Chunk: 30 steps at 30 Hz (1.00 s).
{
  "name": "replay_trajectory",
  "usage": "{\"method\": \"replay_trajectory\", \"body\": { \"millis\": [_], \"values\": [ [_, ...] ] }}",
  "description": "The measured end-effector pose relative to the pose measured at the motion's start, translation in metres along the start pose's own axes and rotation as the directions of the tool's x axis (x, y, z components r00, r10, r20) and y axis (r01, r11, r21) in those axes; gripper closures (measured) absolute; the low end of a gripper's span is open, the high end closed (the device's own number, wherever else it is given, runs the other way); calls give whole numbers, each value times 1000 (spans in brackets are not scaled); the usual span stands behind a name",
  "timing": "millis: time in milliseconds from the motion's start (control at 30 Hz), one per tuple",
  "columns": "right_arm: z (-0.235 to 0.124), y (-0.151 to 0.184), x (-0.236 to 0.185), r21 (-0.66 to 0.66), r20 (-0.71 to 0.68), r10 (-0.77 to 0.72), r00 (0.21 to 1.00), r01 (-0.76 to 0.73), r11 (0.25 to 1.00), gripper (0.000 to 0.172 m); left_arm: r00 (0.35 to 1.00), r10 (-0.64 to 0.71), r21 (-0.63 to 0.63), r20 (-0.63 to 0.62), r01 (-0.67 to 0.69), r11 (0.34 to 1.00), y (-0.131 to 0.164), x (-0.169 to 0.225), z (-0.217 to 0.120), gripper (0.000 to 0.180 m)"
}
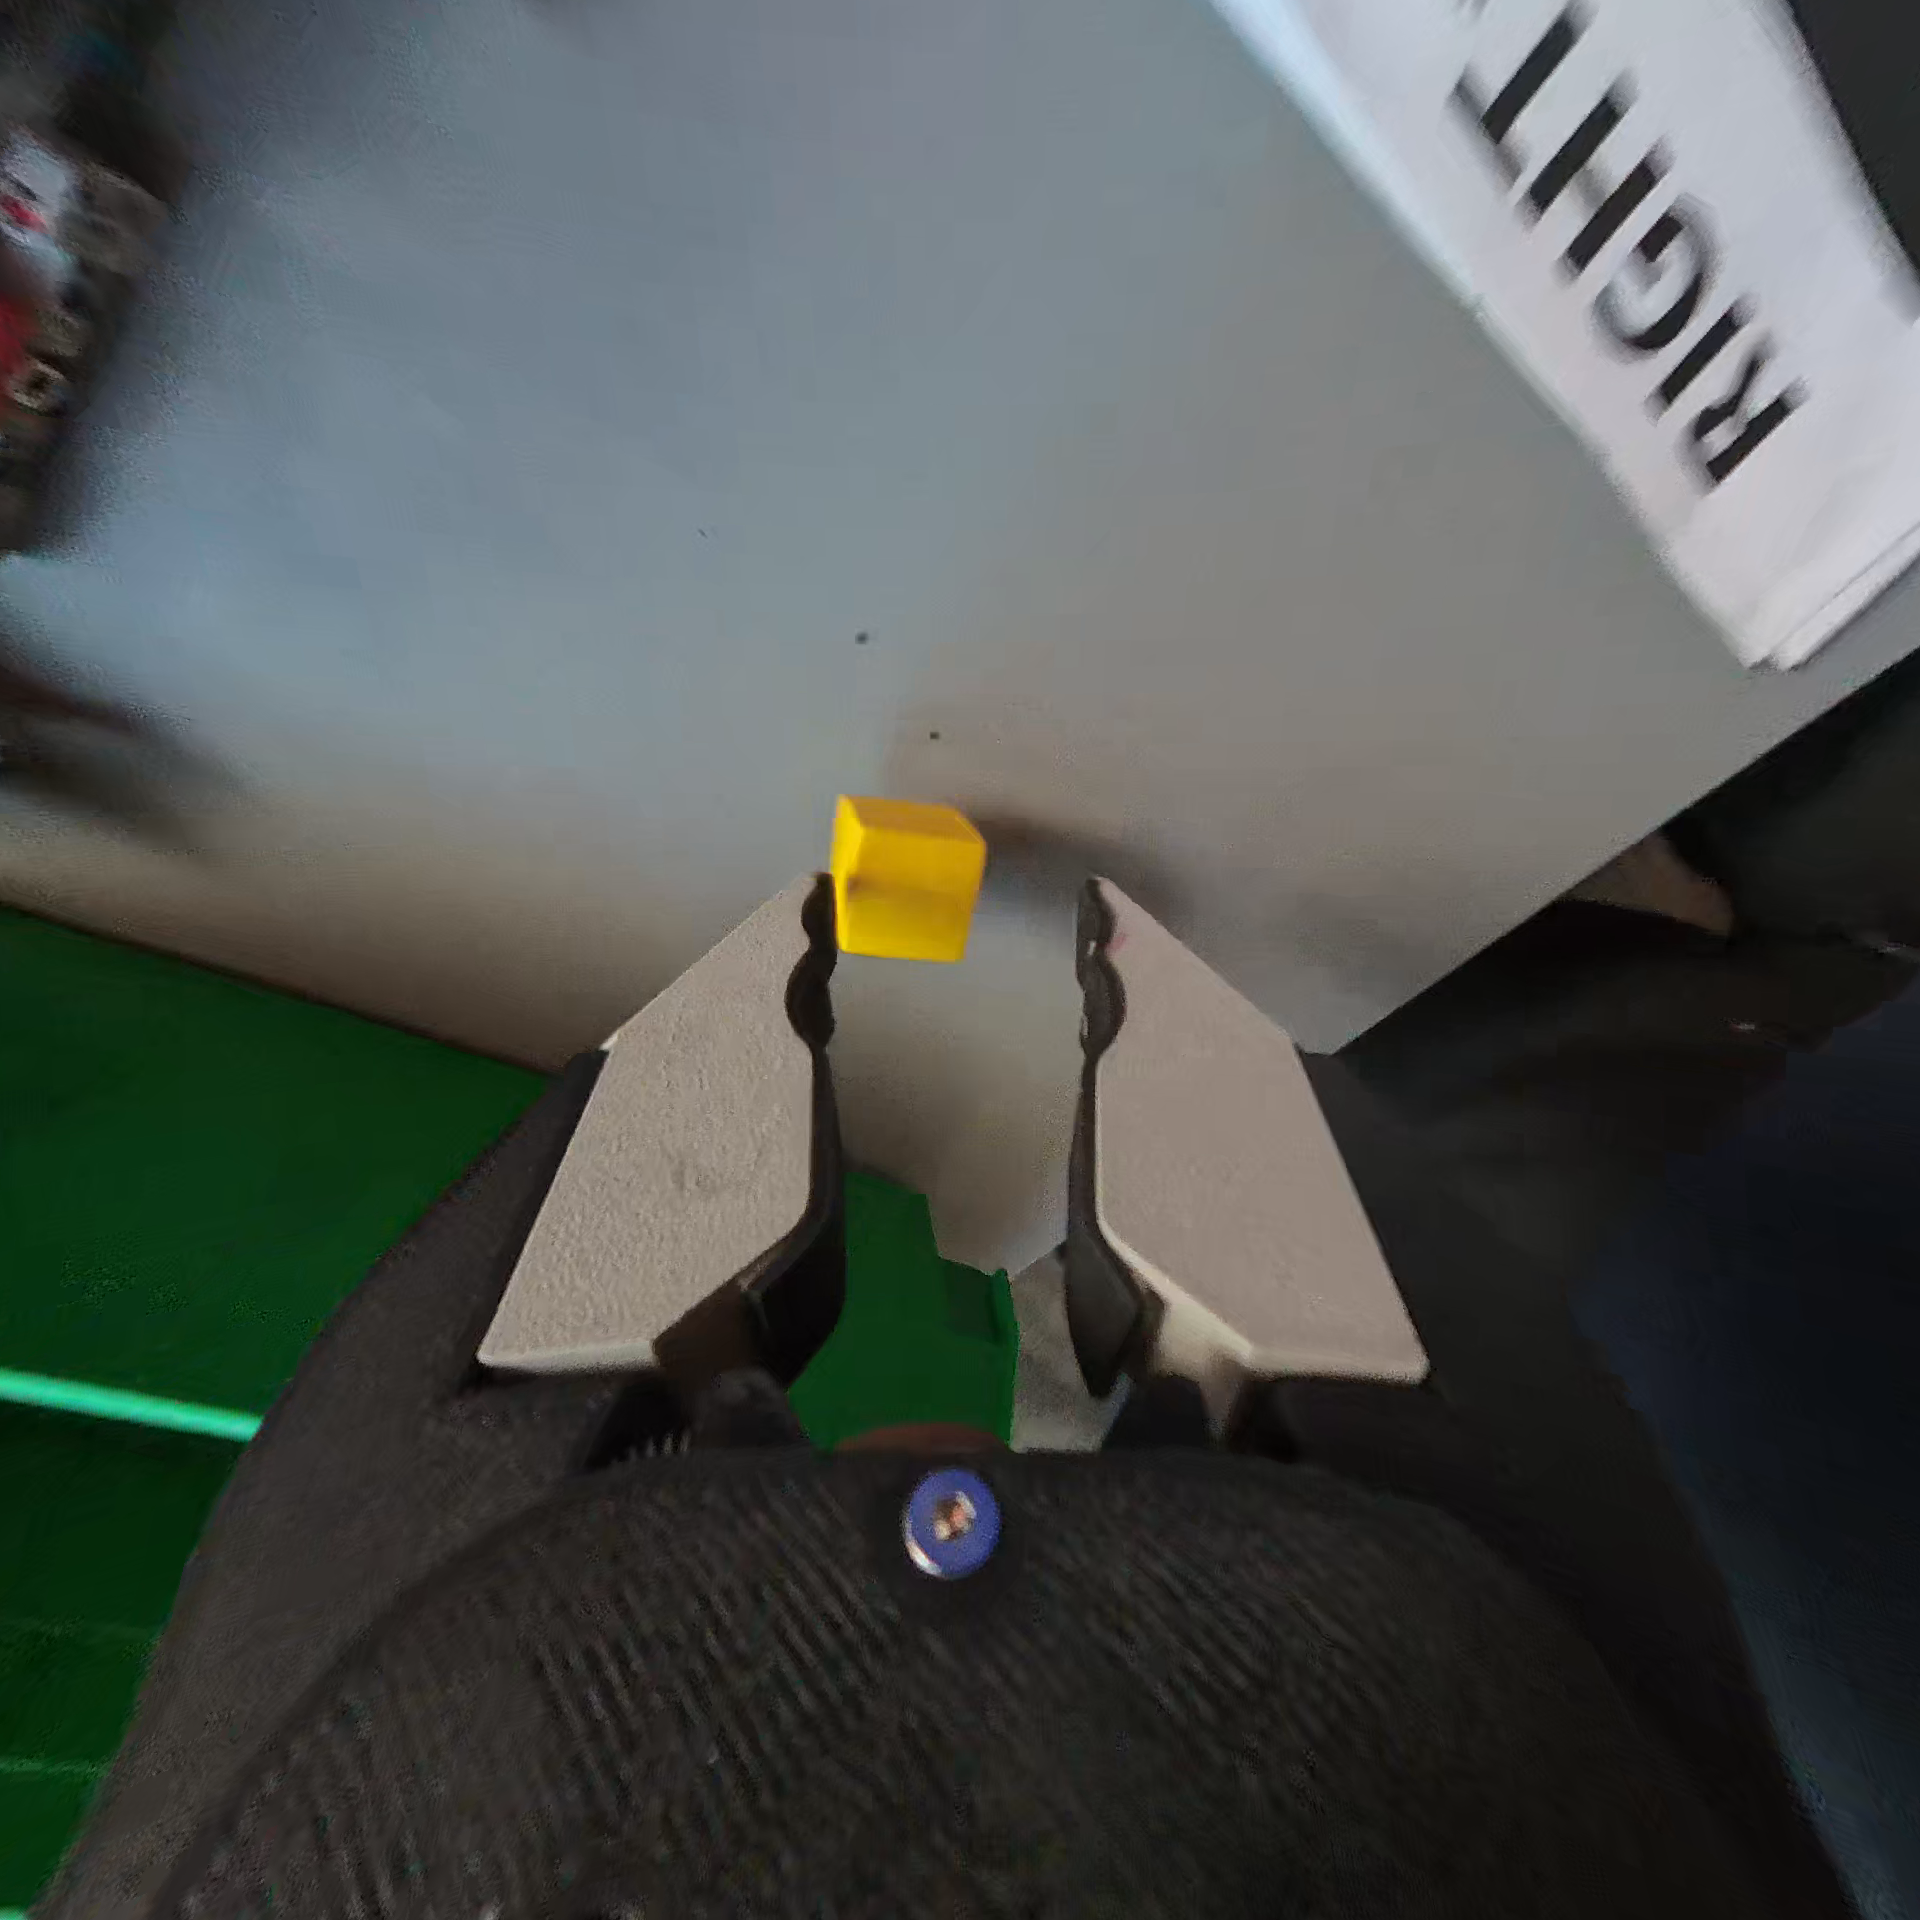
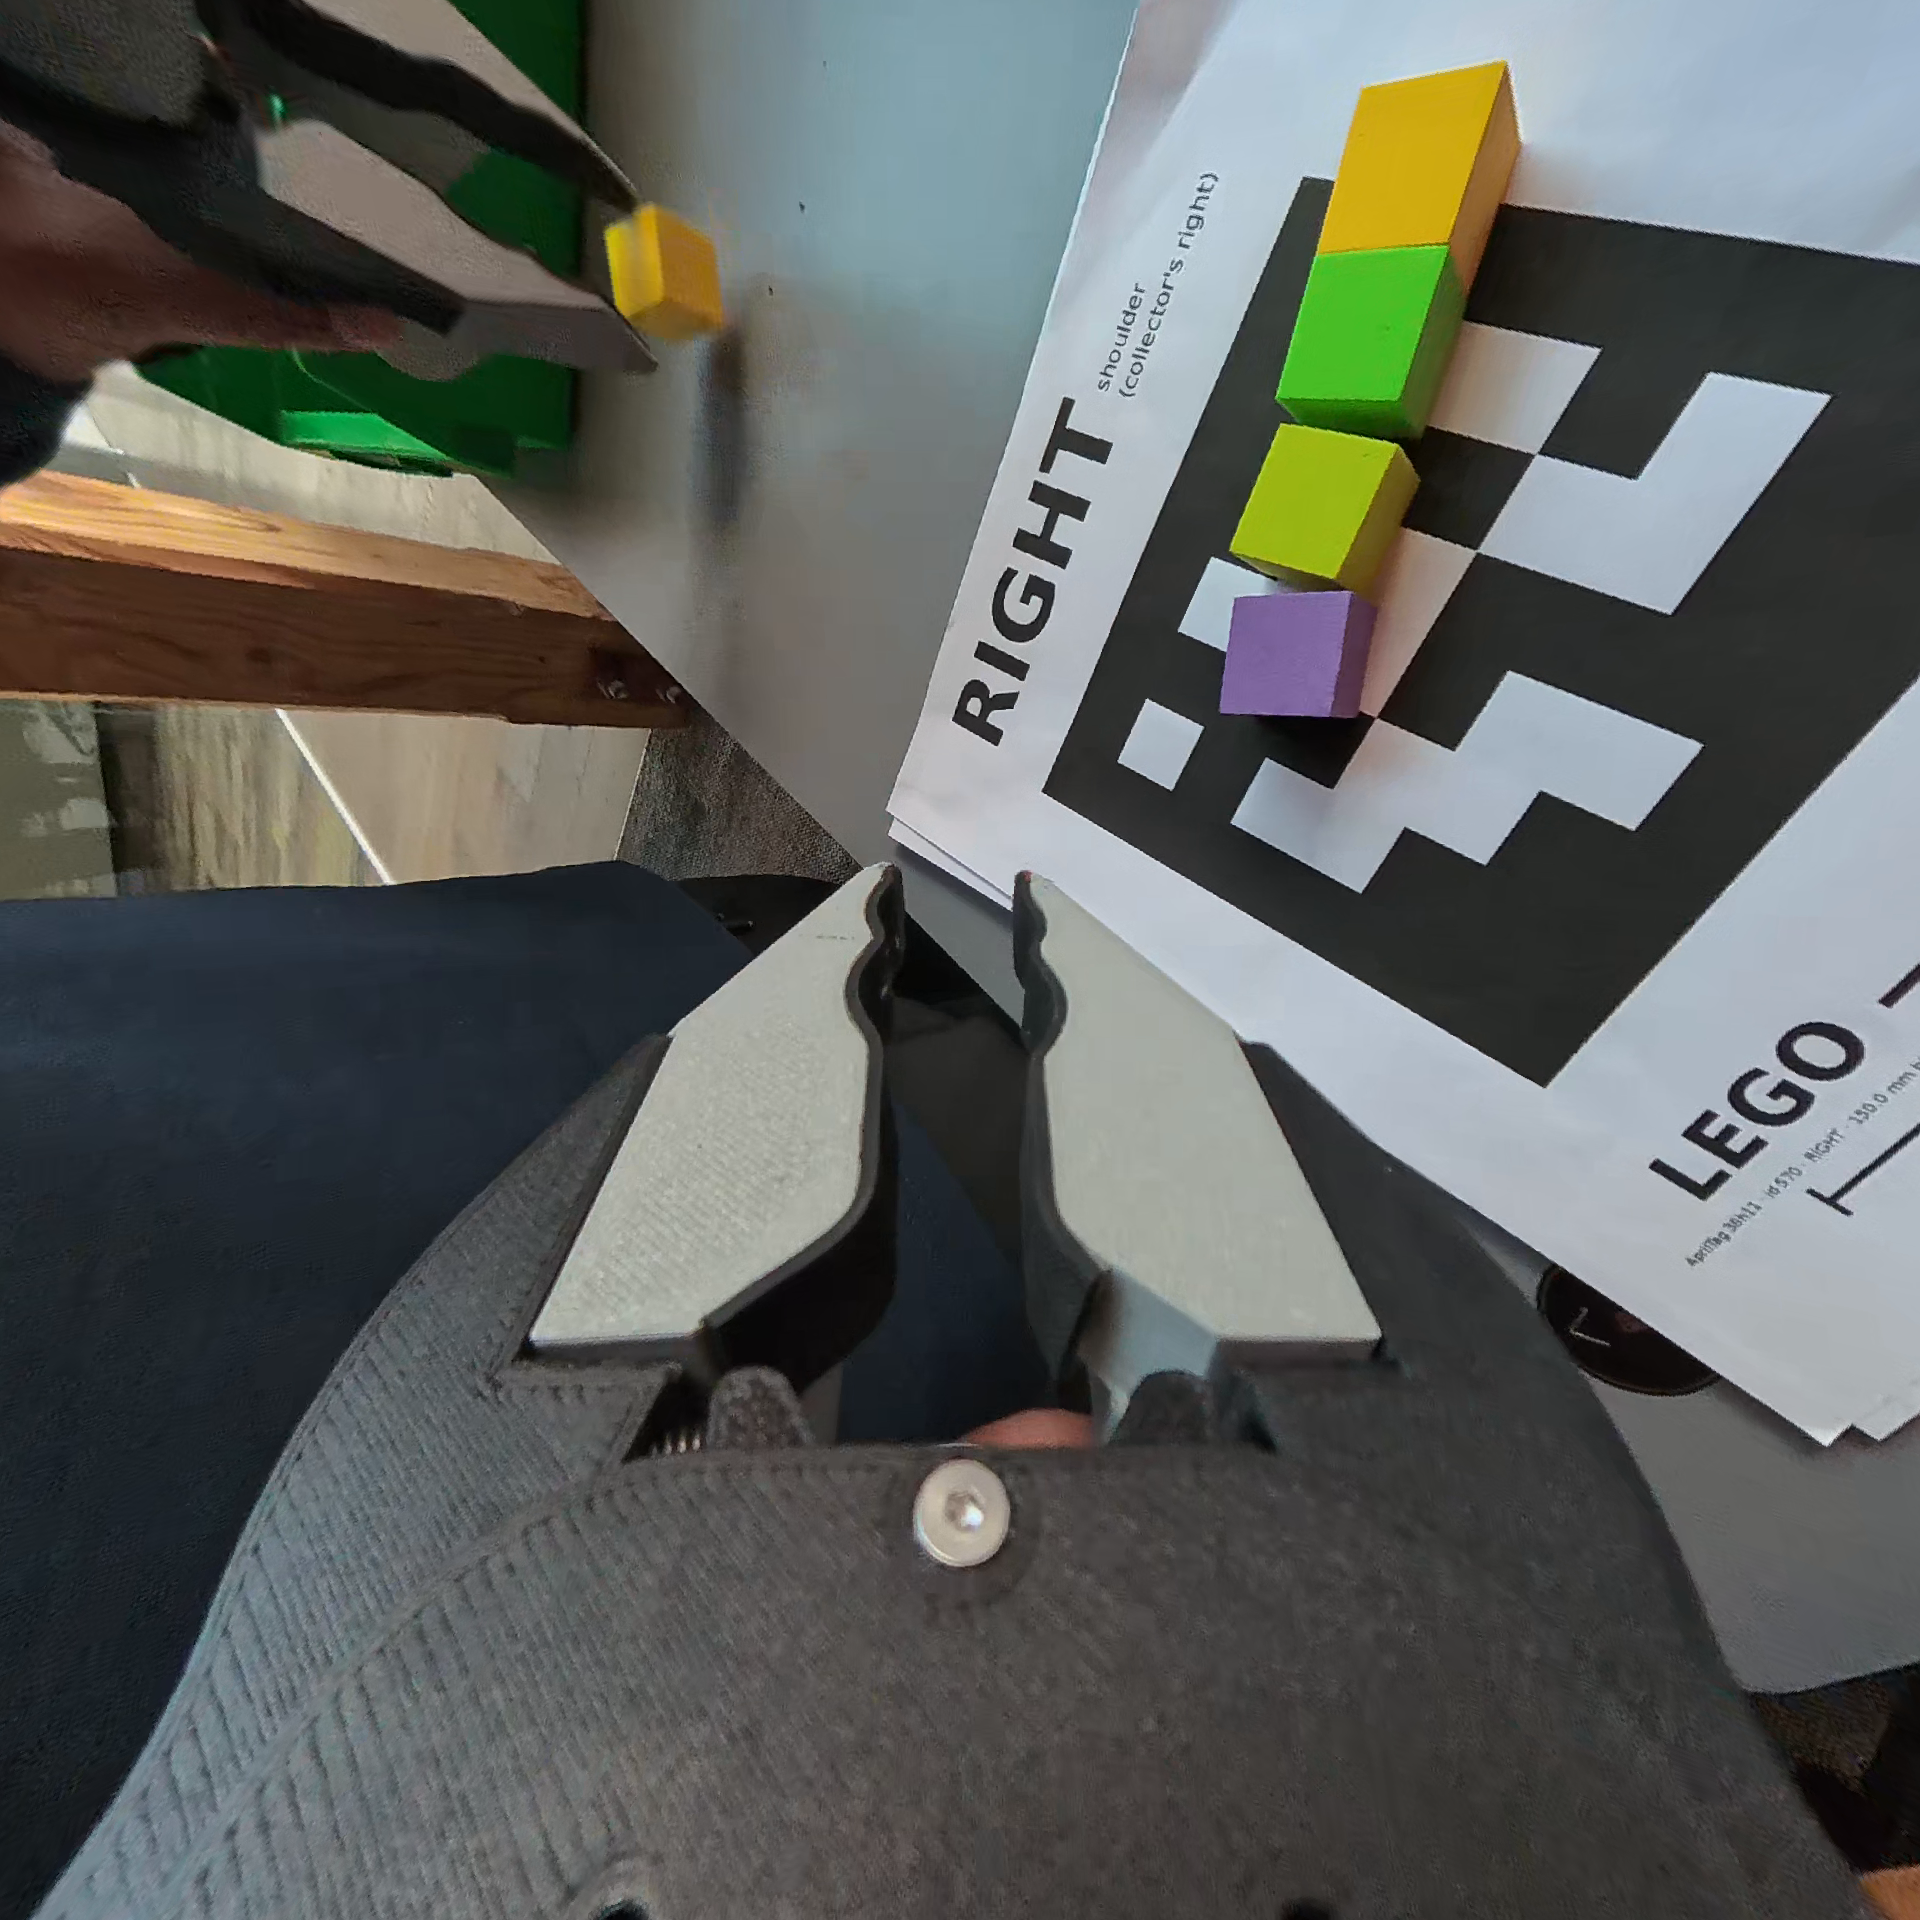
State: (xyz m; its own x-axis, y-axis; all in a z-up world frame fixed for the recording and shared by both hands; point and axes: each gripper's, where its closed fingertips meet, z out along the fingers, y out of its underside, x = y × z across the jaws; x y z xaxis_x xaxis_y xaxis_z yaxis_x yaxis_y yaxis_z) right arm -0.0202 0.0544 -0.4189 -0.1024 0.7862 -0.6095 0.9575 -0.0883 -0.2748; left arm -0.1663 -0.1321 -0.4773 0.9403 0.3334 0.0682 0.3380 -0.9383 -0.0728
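Note:
My left gripper (image 1: 956, 894) is open over the grey table (image 1: 727, 468). A small yellow cube (image 1: 906, 878) sits at its tips, against the left finger (image 1: 821, 914), with a clear gap to the right pad. The right wrist view shows the same gripper (image 2: 636, 281) with the cube (image 2: 665, 270) between its spread fingertips. I cannot tell if the cube rests on the table. My right gripper (image 2: 956, 883) is partly open and empty, at the table's near edge by the corner of a white printed sheet (image 2: 997, 790).
On the sheet's black-and-white pattern stands a row of blocks: yellow (image 2: 1423, 156), green (image 2: 1366, 338), lime (image 2: 1320, 504), purple (image 2: 1294, 655). A green object (image 2: 520, 416) lies beyond the left gripper, also in the left wrist view (image 1: 156, 1143). A wooden beam (image 2: 312, 623) and dark clothing (image 2: 312, 1039) lie below the table edge. My right fingertips sit around 25 centimeters from my left ones.

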Motion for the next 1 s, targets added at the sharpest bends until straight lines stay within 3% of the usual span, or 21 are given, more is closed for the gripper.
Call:
{"method": "replay_trajectory", "body": {
  "millis": [133,200,333,500,600,733,1000],
  "values": [
    [-2,6,2,4,-6,14,1000,-14,1000,153,996,84,-140,41,-78,987,23,8,26,141],
    [-5,10,4,9,-16,21,1000,-21,1000,153,993,105,-147,54,-96,985,27,10,30,152],
    [-9,18,11,17,-30,41,999,-41,999,153,985,147,-120,88,-136,983,25,8,22,152],
    [-7,23,17,16,-27,57,998,-56,998,153,990,112,-40,79,-109,993,12,7,-13,147],
    [-4,21,21,9,-38,39,999,-38,999,153,996,84,-27,26,-83,996,19,25,-30,144],
    [3,12,38,-9,-117,-2,993,1,1000,145,991,107,-53,84,-103,993,37,42,-25,143],
    [44,-21,63,-128,-285,-193,939,163,978,135,994,-77,12,80,77,997,64,66,-14,131]
  ]
}}
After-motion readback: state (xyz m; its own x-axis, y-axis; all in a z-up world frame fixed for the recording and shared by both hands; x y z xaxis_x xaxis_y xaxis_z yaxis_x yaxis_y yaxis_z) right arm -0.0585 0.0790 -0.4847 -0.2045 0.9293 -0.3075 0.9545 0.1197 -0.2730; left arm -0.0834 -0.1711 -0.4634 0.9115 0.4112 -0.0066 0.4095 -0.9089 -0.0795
